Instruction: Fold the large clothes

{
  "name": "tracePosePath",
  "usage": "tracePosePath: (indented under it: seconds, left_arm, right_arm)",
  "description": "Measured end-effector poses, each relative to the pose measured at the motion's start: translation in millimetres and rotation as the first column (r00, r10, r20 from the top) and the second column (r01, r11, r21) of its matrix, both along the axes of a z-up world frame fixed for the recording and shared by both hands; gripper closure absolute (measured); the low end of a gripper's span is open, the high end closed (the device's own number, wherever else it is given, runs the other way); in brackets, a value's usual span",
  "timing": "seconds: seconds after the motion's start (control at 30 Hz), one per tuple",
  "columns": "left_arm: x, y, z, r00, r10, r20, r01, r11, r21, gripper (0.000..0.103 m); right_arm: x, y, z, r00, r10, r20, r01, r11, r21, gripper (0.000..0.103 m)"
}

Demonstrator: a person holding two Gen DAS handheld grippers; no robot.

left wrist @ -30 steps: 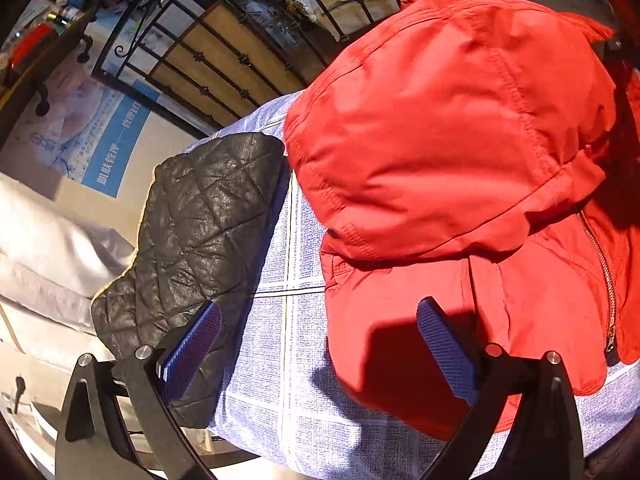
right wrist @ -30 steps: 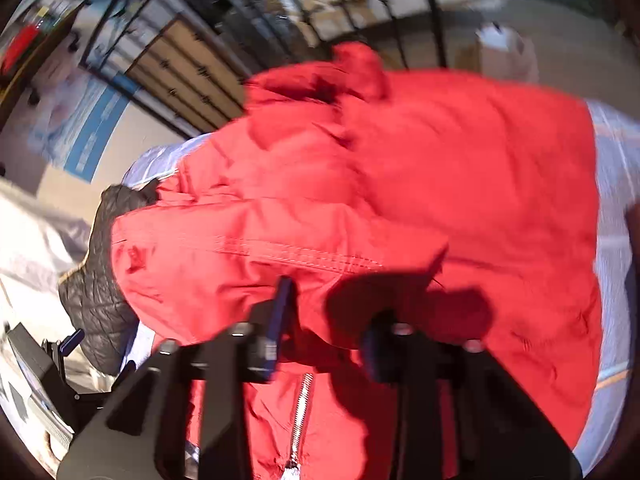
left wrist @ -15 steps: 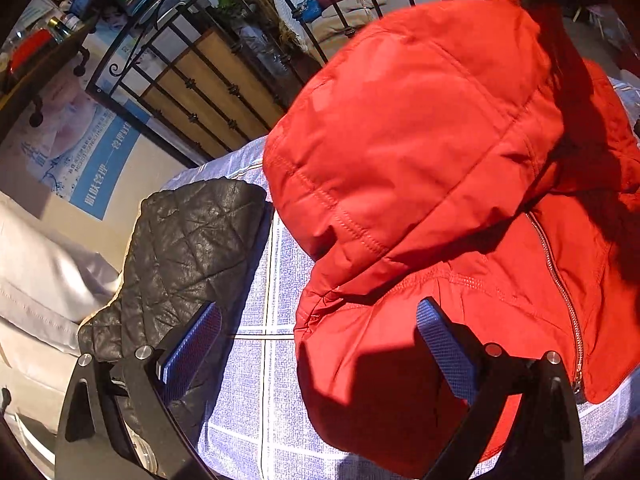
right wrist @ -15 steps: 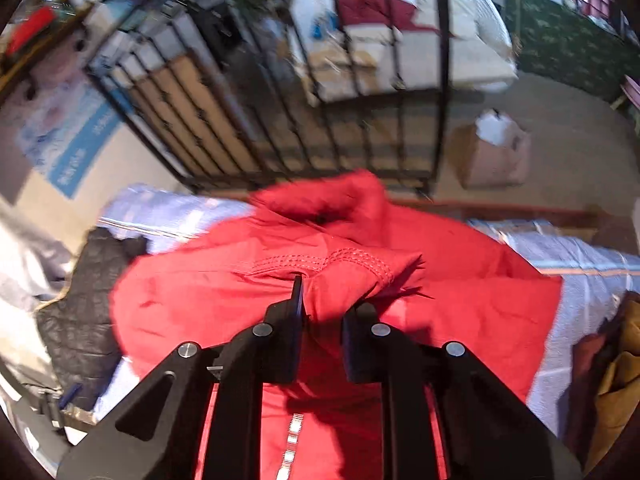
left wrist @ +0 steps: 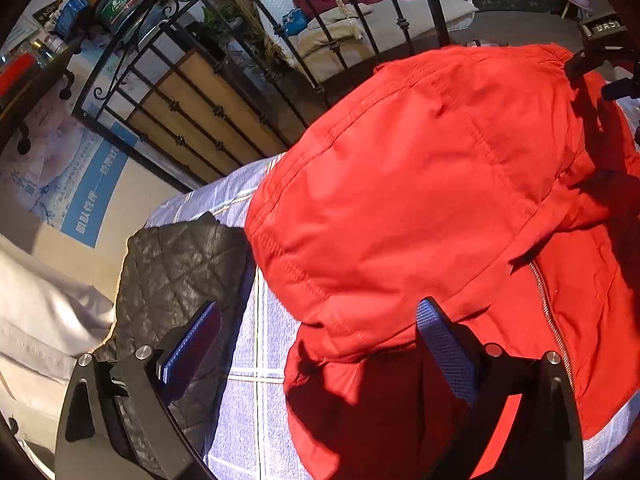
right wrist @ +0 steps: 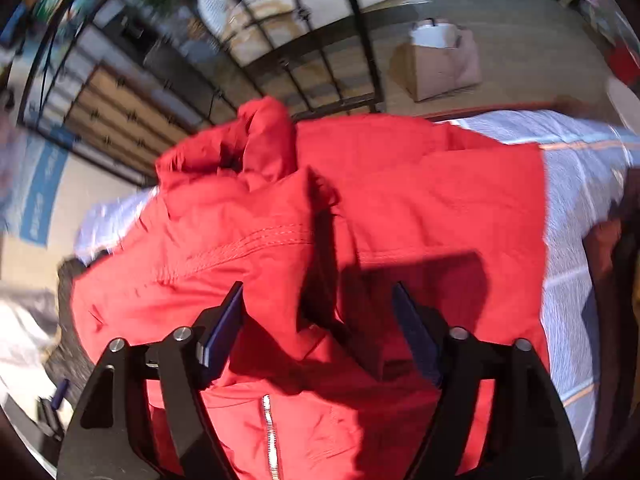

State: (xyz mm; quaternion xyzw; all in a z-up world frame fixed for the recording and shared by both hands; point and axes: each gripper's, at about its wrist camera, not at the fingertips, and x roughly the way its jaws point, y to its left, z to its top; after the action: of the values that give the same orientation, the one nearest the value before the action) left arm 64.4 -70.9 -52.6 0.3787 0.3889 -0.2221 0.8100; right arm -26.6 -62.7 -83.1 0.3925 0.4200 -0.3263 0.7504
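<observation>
A large red hooded jacket [left wrist: 420, 208] lies on a blue checked bed sheet [left wrist: 244, 396], its hood folded over the body and its zipper [left wrist: 548, 312] showing. It also fills the right wrist view [right wrist: 400, 208]. My left gripper [left wrist: 316, 336] is open and empty, just above the jacket's left edge. My right gripper [right wrist: 320, 320] is open, its fingers apart over the hood fabric near the zipper [right wrist: 268, 432], holding nothing. The right gripper's body shows at the top right of the left wrist view [left wrist: 600, 52].
A black quilted garment [left wrist: 176, 280] lies on the sheet left of the jacket. A black iron bed frame [left wrist: 224, 92] stands behind. A cardboard box [right wrist: 440, 60] sits on the floor beyond. Brown clothing [right wrist: 616, 248] lies at the right edge.
My right gripper was shut on the hood fabric and lifting it; it has now opened and the hood has dropped onto the jacket. The left gripper stayed open.
</observation>
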Motion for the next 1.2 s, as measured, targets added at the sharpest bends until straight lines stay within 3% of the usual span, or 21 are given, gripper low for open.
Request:
tracePosePath:
  seconds: [0.07, 0.17, 0.3, 0.43, 0.53, 0.6, 0.73, 0.93, 1.1, 1.2]
  left_arm:
    - [1, -6, 1, 1.0, -0.009, 0.004, 0.009, 1.0, -0.01, 0.006]
    - [4, -13, 0, 1.0, -0.017, 0.0, 0.017, 1.0, -0.019, 0.006]
    - [12, -25, -6, 1.0, -0.026, -0.015, 0.026, 1.0, -0.017, 0.006]
    - [24, -44, -15, 0.999, -0.05, -0.021, 0.05, 0.999, 0.003, 0.006]
    - [35, -56, -19, 0.998, -0.048, -0.04, 0.049, 0.999, 0.005, 0.006]
    - [45, -62, -21, 0.998, -0.033, -0.061, 0.033, 0.999, 0.0, 0.005]
    - [69, -75, -36, 0.993, 0.011, -0.116, -0.008, 1.0, 0.023, 0.005]
    - [95, -89, -66, 0.971, 0.083, -0.223, -0.064, 0.994, 0.091, 0.005]
    - [102, -97, -87, 0.958, 0.09, -0.273, -0.055, 0.989, 0.135, 0.005]
    - [112, -97, -102, 0.929, 0.115, -0.351, -0.069, 0.988, 0.141, 0.005]
  right_arm:
    - [-6, 9, 14, 1.0, -0.019, -0.002, 0.019, 0.999, -0.039, 0.027]
    - [-8, 34, 40, 0.999, 0.033, -0.009, -0.034, 0.985, -0.169, 0.026]
    - [5, 83, 58, 0.984, 0.169, -0.051, -0.176, 0.925, -0.338, 0.02]
    - [39, 119, 30, 0.914, 0.38, -0.139, -0.405, 0.861, -0.307, 0.014]
    - [61, 124, 5, 0.872, 0.412, -0.264, -0.482, 0.816, -0.318, 0.014]
    - [71, 110, -9, 0.874, 0.394, -0.285, -0.469, 0.837, -0.28, 0.014]
    - [86, 64, -22, 0.906, 0.33, -0.265, -0.385, 0.901, -0.198, 0.014]
    - [111, 47, -52, 0.86, 0.36, -0.362, -0.426, 0.897, -0.118, 0.007]
    - [111, 32, -83, 0.861, 0.351, -0.367, -0.374, 0.927, 0.008, 0.005]
    - [117, 31, -91, 0.842, 0.36, -0.402, -0.389, 0.921, 0.009, 0.005]
